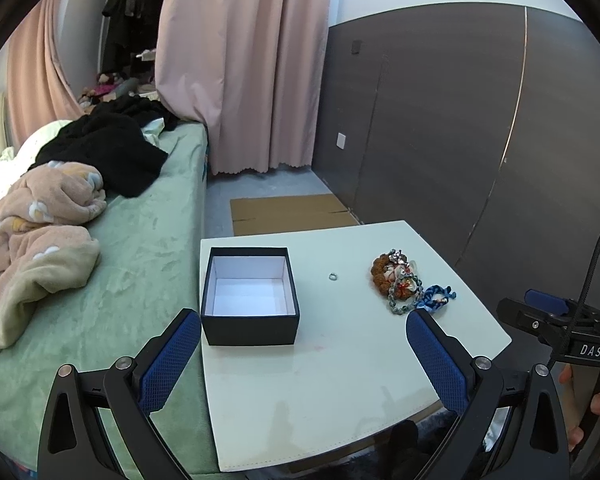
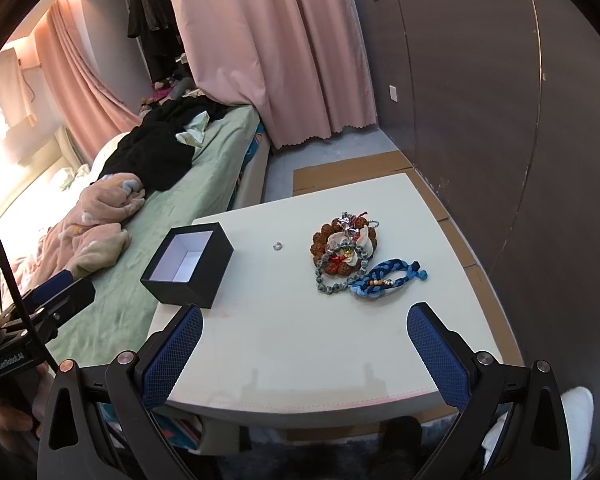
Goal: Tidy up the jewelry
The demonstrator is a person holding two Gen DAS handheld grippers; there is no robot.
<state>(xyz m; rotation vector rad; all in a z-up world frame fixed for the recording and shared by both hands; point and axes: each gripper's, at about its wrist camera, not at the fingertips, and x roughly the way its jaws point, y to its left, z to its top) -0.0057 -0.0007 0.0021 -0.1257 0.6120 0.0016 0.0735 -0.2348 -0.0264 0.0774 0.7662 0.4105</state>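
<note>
So on the white bench we've got the open black box sitting left, empty, and the jewelry pile off to the right, closer to our right tool. Both it and the left tool are spread wide, gripping nothing. The blue braided bracelet lies crosswise nearest us, and "DAS" shows on the right tool's body.
</note>
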